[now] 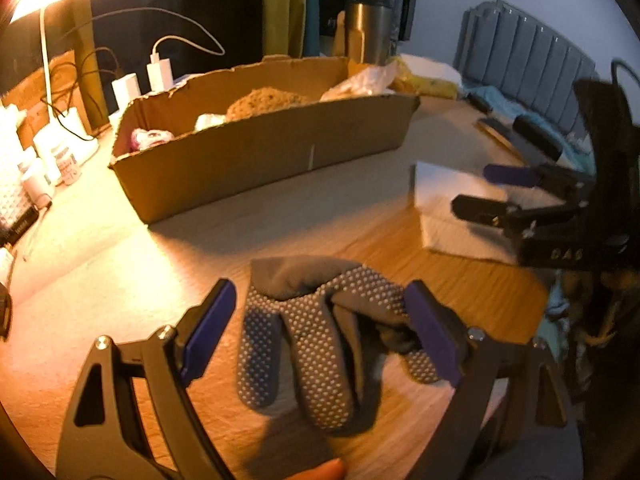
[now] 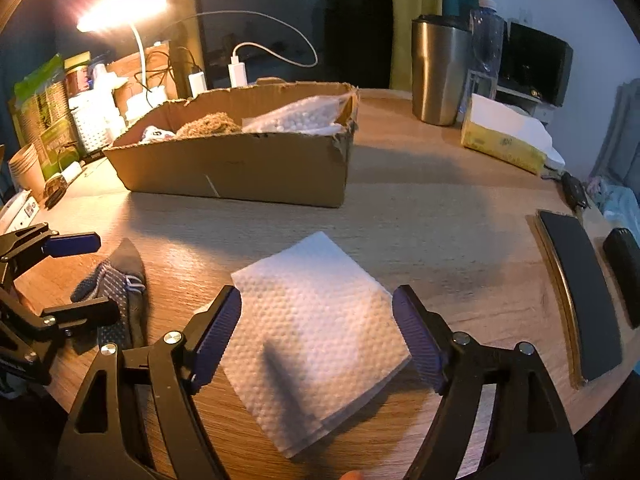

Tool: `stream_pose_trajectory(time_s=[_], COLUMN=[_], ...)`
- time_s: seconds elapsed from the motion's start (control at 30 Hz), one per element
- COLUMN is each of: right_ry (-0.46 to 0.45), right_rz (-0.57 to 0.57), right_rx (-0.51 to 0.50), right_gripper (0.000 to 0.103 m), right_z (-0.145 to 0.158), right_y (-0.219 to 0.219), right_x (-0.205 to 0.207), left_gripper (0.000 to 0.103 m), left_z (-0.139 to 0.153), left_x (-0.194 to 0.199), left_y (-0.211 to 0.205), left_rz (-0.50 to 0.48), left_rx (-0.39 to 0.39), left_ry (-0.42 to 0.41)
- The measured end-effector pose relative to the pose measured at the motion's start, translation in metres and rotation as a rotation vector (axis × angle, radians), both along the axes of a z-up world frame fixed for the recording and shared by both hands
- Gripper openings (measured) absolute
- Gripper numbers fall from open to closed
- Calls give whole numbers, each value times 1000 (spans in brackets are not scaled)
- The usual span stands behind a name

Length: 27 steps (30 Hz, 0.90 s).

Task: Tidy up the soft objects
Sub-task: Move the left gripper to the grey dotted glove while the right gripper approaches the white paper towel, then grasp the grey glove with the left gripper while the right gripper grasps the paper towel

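Note:
A grey glove with white grip dots (image 1: 316,336) lies on the wooden table between the open jaws of my left gripper (image 1: 320,328); its right pad touches the glove's edge. The glove also shows in the right wrist view (image 2: 116,284), with the left gripper (image 2: 76,276) around it. A folded white paper towel (image 2: 316,340) lies between the open jaws of my right gripper (image 2: 318,332), which also shows in the left wrist view (image 1: 492,188) over the towel (image 1: 444,208). A cardboard box (image 2: 240,168) behind holds a brown woolly item (image 2: 208,124), a bubble-wrap bag (image 2: 304,114) and small soft things.
A lit desk lamp (image 2: 124,8), chargers and cables stand behind the box (image 1: 260,148). A steel tumbler (image 2: 438,76), water bottle and yellow tissue pack (image 2: 504,144) are at the back right. A dark phone on a notebook (image 2: 576,296) and a black remote (image 2: 624,272) lie right.

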State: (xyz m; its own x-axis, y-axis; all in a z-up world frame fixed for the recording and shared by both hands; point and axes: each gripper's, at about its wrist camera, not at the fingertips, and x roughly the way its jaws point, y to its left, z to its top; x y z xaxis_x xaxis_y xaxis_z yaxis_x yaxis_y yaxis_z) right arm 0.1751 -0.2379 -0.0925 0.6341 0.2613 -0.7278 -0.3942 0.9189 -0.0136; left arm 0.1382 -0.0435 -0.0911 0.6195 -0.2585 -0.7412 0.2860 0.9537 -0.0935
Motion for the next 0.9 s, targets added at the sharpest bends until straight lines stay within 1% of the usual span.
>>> stream_pose_trajectory(time_s=[0.07, 0.13, 0.27, 0.37, 0.47, 0.63, 0.67, 0.73, 0.77, 0.8, 0.83, 0.87, 0.9], right_ry=[14, 22, 5, -5, -24, -41, -40, -44, -45, -49, -52, -53, -58], right_rz=[-2, -2, -2, -6, -17, -23, -25, -19, -11, 2, 12, 17, 27], right_rx=[-12, -23, -65, -66, -61, -62, -59, -58, -56, -53, -50, -47, -42], right_gripper=[81, 81, 82, 83, 83, 83, 82, 80, 76, 71, 70, 66, 63], right_z=[-3, -7, -9, -11, -12, -13, -12, -12, -12, -12, -11, -12, -11], right_y=[1, 2, 8, 9, 10, 11, 11, 12, 13, 14, 15, 16, 16], right_x=[1, 1, -2, -2, -4, -7, -7, -7, -8, -10, -11, -13, -14], left_gripper=[88, 88, 88, 88, 88, 86, 84, 74, 71, 63, 55, 53, 47], left_z=[-4, -5, -6, -10, -11, -11, -11, -11, -10, -10, -9, -9, -9], left_x=[0, 0, 1, 3, 4, 3, 2, -2, -4, -6, -7, -7, -8], left_y=[-3, -3, -6, -11, -17, -19, -21, -25, -27, -28, -29, -29, -29], left_rz=[5, 3, -5, -36, -51, -65, -75, -89, -99, -111, -115, -121, -126], left_rx=[35, 35, 54, 76, 98, 97, 102, 119, 124, 126, 123, 118, 108], left_ry=[-4, -3, -4, 14, 11, 9, 2, -15, -25, -33, -38, -39, -40])
